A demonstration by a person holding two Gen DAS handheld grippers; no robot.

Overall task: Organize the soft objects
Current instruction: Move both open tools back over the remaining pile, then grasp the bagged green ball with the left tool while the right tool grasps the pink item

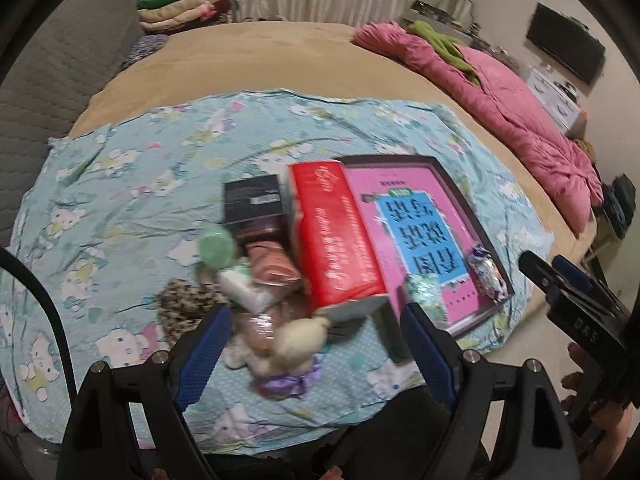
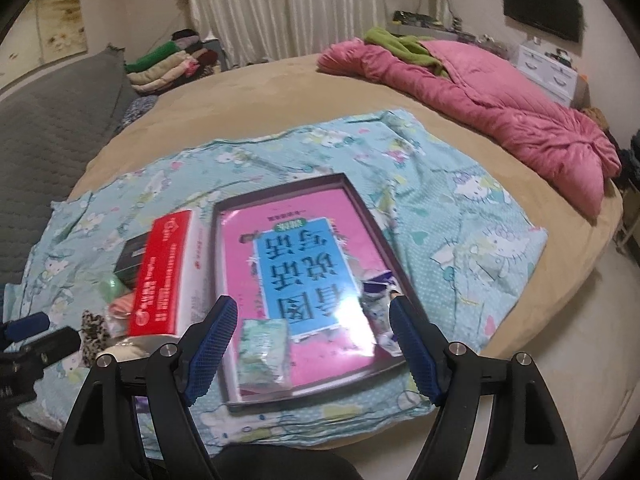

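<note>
While both grippers hang spread and empty, left gripper above soft toys heaped beside red box, right gripper over tray (two packets inside): risk of nudging box onto heap.

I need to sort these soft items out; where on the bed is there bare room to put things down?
Free: the patterned sheet right of the pink tray, toward the pink quilt, and the sheet left of the black box. Crowded: the pile beside the red box, around the plush toy.
</note>
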